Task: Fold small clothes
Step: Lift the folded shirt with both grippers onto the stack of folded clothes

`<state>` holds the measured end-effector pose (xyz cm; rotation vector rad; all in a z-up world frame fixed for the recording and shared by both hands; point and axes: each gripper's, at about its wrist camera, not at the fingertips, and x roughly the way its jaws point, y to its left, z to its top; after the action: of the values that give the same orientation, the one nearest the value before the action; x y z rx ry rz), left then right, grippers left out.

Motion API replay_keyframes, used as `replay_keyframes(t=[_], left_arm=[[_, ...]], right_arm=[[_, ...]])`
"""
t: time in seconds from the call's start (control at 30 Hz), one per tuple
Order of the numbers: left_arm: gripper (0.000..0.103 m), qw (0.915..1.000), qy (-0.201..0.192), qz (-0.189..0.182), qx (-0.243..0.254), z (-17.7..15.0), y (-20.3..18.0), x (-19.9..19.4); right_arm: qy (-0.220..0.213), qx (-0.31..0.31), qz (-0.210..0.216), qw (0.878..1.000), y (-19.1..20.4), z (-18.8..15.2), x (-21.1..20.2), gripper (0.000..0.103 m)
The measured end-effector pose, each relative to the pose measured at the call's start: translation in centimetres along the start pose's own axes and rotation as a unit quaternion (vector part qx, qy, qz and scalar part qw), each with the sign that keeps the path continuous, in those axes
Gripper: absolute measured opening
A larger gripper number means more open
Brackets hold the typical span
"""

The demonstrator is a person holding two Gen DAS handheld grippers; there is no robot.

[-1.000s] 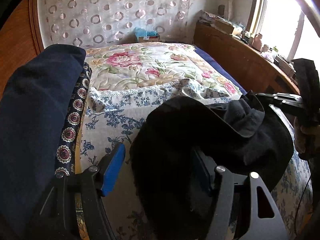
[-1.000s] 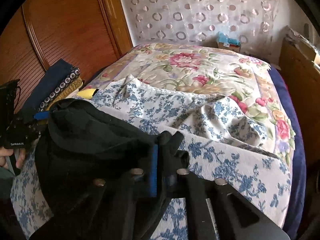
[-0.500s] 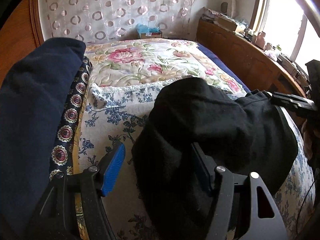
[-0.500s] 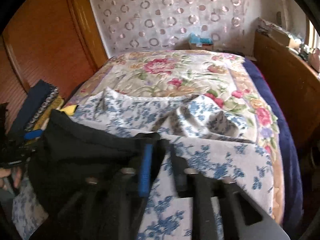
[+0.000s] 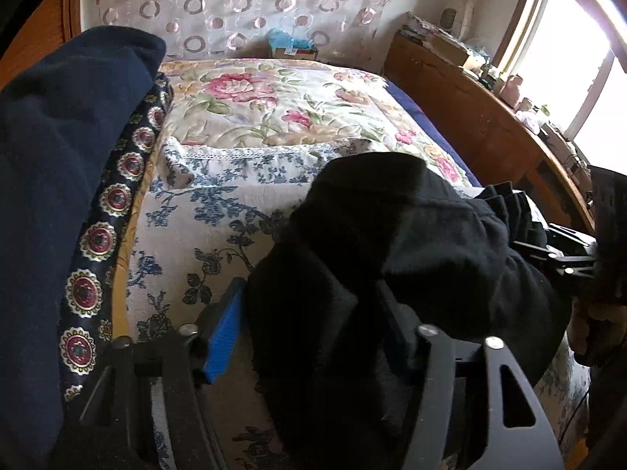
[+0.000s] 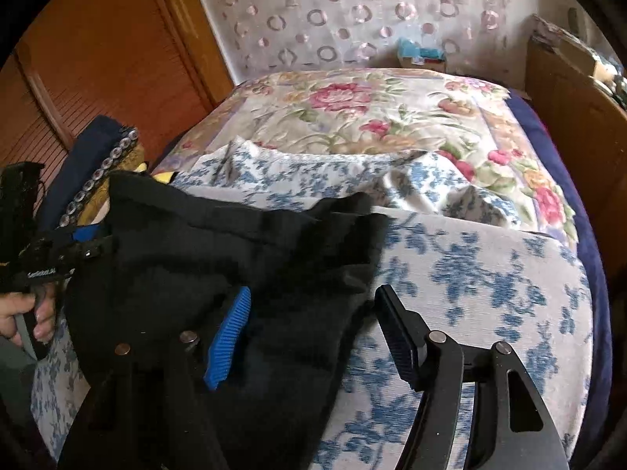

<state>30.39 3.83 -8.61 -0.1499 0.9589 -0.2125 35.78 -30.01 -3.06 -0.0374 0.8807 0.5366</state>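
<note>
A black garment [image 5: 392, 258] lies bunched on the blue-flowered cloth [image 5: 219, 211] at the near end of the bed. My left gripper [image 5: 309, 333] is open, and the garment is draped between its fingers and over the right one. In the right wrist view the same garment [image 6: 219, 258] lies across the left part of the cloth. My right gripper [image 6: 313, 333] is open, with the garment's edge between its blue left pad [image 6: 229, 338] and its black right finger [image 6: 403, 333]. The left gripper [image 6: 51, 258] shows at far left, held by a hand.
A stack of folded dark blue and patterned clothes [image 5: 70, 180] sits at the left edge of the bed. A floral quilt [image 5: 274, 105] covers the far half. A wooden sideboard [image 5: 490, 125] with clutter runs along the right. A wooden wardrobe [image 6: 98, 62] stands at left.
My right gripper was shut on the black garment and has opened, letting it go. The garment has sunk lower onto the cloth. The left gripper stays open.
</note>
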Motion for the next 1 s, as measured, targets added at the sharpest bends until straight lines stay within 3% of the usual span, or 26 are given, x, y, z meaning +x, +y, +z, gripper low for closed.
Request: replay_keyframes(t=[0.03, 0.1, 0.13, 0.17, 0.2, 0.27, 0.37, 0.5, 0.7, 1.0], left_arm=[[0.053, 1.0, -0.001, -0.004, 0.001, -0.1, -0.1, -0.1], [0.032, 0.9998, 0.002, -0.022, 0.004, 0.0, -0.5, -0.1], [0.028, 0.9998, -0.001, -0.019, 0.009, 0.1, -0.6, -0.3], [0.019, 0.9998, -0.004, -0.014, 0.017, 0.1, -1.0, -0.5], [0.015, 0.9996, -0.009, -0.011, 0.023, 0.1, -1.2, -0.8], [0.013, 0.9991, -0.024, -0.014, 0.031, -0.1, -1.7, -2.0], [0.012, 0.9976, -0.053, -0.031, 0.032, -0.4, -1.8, -4.5], [0.011, 0.9939, -0.095, -0.043, 0.035, -1.0, -2.5, -8.2], [0.011, 0.9839, -0.171, -0.044, 0.028, -1.4, -2.1, -14.1], [0.011, 0.9671, -0.254, 0.012, 0.009, -2.6, 1.7, -20.6]], right_arm=[[0.001, -0.009, 0.002, 1.0, 0.2, 0.0, 0.1, 0.065], [0.0, -0.023, -0.011, 1.0, 0.5, 0.0, 0.3, 0.064], [0.001, -0.028, -0.011, 1.0, 0.5, 0.0, 0.3, 0.058], [0.002, -0.028, 0.001, 1.0, 0.6, 0.0, 0.3, 0.045], [0.004, -0.029, 0.012, 0.999, 0.6, 0.0, 0.4, 0.04], [0.004, -0.033, 0.022, 0.999, 0.7, -0.2, 0.3, 0.028], [-0.012, -0.027, 0.03, 0.999, 0.4, -0.6, -0.6, 0.02], [-0.061, -0.015, 0.049, 0.997, 0.3, -1.1, -2.8, 0.019], [-0.115, -0.048, 0.054, 0.991, 2.6, -0.2, -6.3, 0.018], [-0.153, -0.149, 0.062, 0.975, 8.7, 4.7, -8.6, 0.018]])
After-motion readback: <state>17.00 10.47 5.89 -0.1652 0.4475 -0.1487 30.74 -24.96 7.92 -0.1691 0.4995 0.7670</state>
